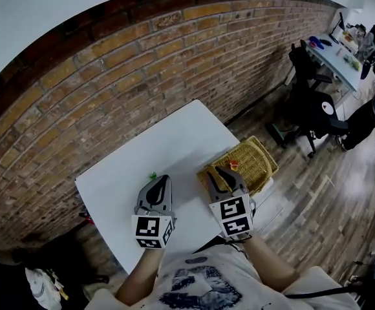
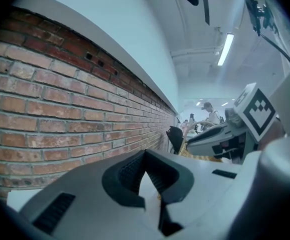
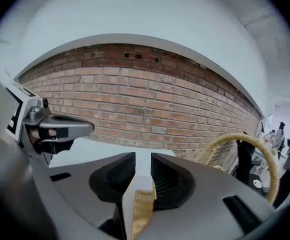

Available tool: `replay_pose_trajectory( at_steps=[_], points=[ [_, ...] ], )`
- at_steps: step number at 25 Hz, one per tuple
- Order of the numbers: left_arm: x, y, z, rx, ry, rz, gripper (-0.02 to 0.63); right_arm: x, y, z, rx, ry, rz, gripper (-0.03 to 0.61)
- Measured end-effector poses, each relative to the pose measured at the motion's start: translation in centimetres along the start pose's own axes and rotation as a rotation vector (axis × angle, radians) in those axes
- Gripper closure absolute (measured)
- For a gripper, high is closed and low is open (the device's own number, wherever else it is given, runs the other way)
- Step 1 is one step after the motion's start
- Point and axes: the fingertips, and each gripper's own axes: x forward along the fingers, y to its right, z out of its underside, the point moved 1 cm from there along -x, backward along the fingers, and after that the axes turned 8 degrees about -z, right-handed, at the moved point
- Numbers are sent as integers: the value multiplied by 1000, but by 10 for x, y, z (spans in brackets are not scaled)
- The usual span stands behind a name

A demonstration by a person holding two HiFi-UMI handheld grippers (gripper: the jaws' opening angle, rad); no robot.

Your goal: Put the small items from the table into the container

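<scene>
Head view: both claws reach out over a white bench (image 1: 168, 141) set against a brick wall (image 1: 110, 76). The left claw (image 1: 165, 178) hangs above the bare top. A small green item (image 1: 152, 175) lies on the bench just beside its tips, to their left and apart from them. The right claw (image 1: 220, 172) has its tips above the near rim of a wicker basket (image 1: 255, 157), which sits at the bench's right edge, to the right of both claws. A small orange item (image 1: 233, 165) lies inside the basket, just ahead of the right claw's tips and a little to their right.

Left gripper view: the left claw (image 2: 145, 153) has its jaws together at the tips with nothing between them. Only white bench shows through the wedge behind the tips. Off to its right the right claw (image 2: 190, 143) shows side-on with its marker cube (image 2: 255, 111), and a strip of the basket (image 2: 205, 155) lies below it. The brick wall runs along the left claw's left side.

Right gripper view: the right claw (image 3: 143, 156) holds its jaws parallel and a little apart, gripping nothing. Through the gap show the bench and, lower down, the golden weave of the basket (image 3: 142, 209). The basket's arched handle (image 3: 245, 141) rises to the claw's right. The left claw (image 3: 87, 127) shows off to its left, above the bench, and the brick wall stands ahead.
</scene>
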Motion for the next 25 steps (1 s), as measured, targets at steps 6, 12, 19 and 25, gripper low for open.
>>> replay_pose_trajectory(
  at_steps=[6, 12, 19, 25],
  points=[
    [-32, -36, -13, 7, 38, -116, 568, 19, -44, -29, 47, 108, -183, 476],
    [-72, -78, -18, -1, 59, -256, 568, 38, -84, -51, 16, 151, -307, 488],
    [-113, -108, -26, 1, 88, -377, 568, 44, -128, -78, -12, 233, -422, 514],
    [-141, -124, -32, 1, 106, -448, 568, 44, -155, -97, -23, 289, -488, 531]
  ],
)
